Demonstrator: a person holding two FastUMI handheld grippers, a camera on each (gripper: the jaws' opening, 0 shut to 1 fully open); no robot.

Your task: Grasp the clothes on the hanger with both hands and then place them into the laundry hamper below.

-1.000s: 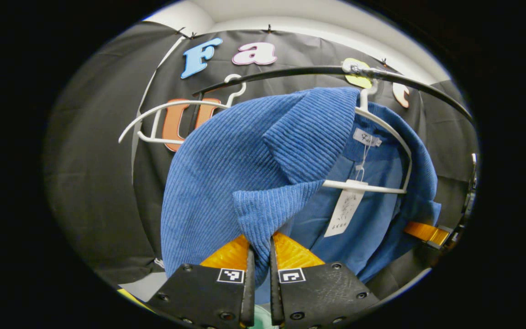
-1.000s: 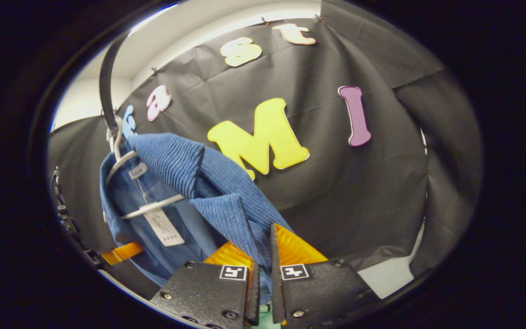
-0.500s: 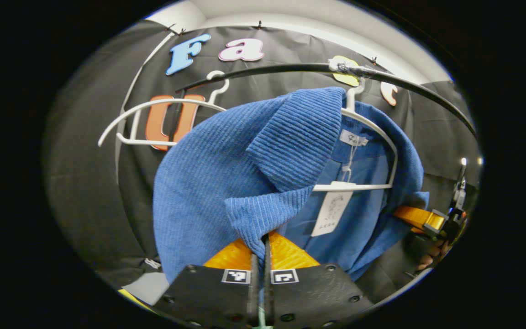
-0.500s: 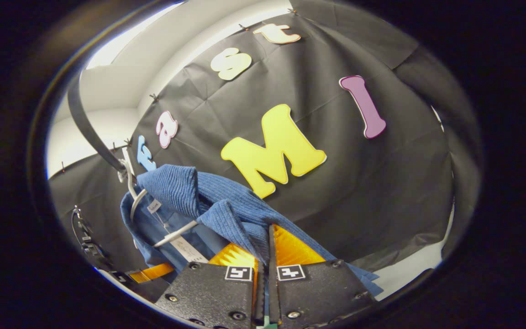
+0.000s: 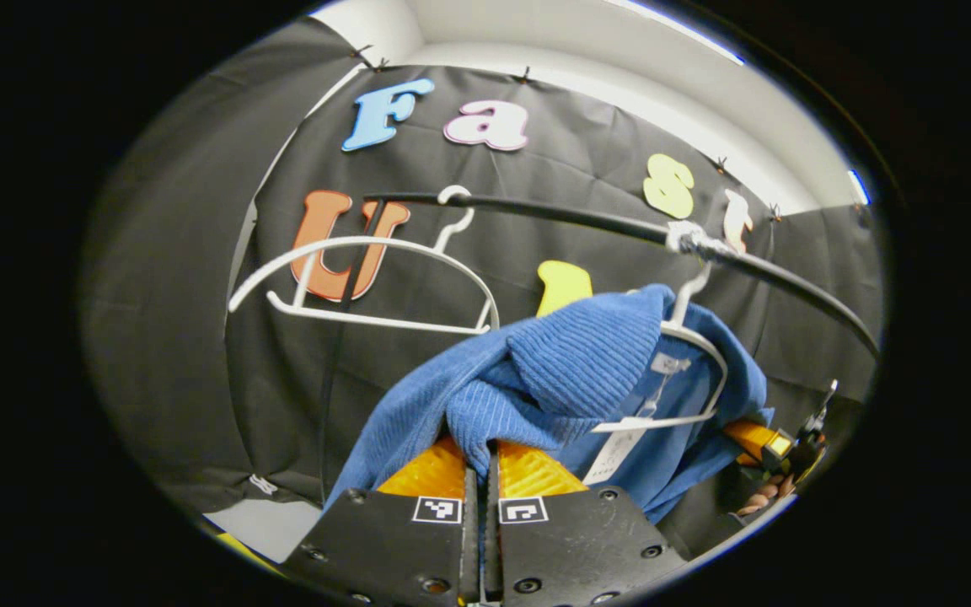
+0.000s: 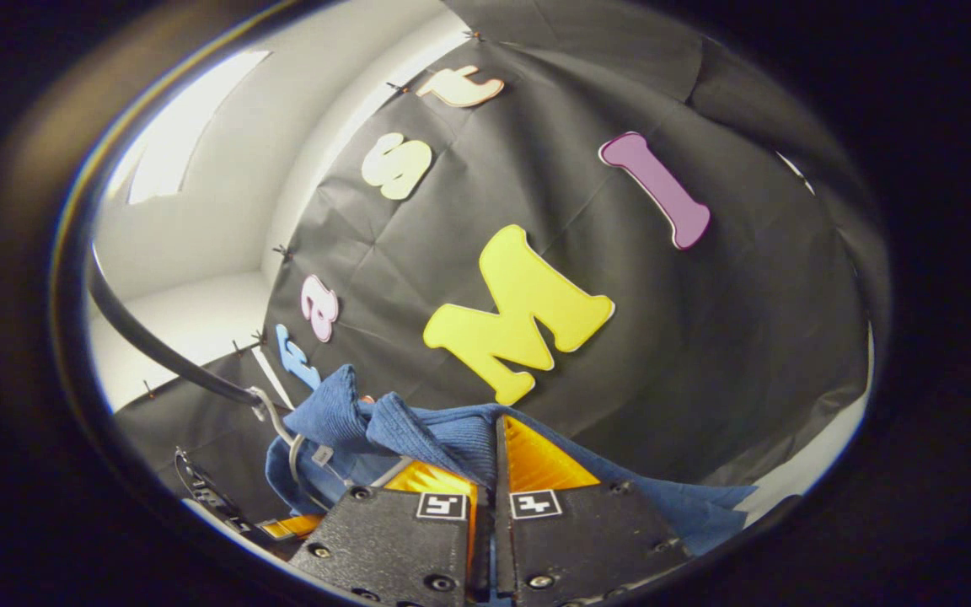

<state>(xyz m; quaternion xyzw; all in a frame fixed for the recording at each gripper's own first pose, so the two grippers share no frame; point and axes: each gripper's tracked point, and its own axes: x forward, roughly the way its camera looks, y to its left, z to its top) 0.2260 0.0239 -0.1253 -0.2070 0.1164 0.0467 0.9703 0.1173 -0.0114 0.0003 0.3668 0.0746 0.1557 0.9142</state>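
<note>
Blue garment (image 5: 570, 379) drapes over its hanger (image 5: 688, 371), hiding one arm.

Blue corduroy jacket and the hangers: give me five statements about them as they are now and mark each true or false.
1. The left tool is shut on the blue corduroy jacket. True.
2. The right tool is open and clear of the jacket. False: its fingers are closed with the jacket's cloth pinched between them.
3. The jacket has already left its hanger. False: the white hanger is inside the collar, hooked on the black rail.
4. A second white hanger hangs bare on the rail. True.
5. The paper tag hangs on the outside of the jacket's back. False: it hangs inside the open front, below the hanger's bar.
</note>
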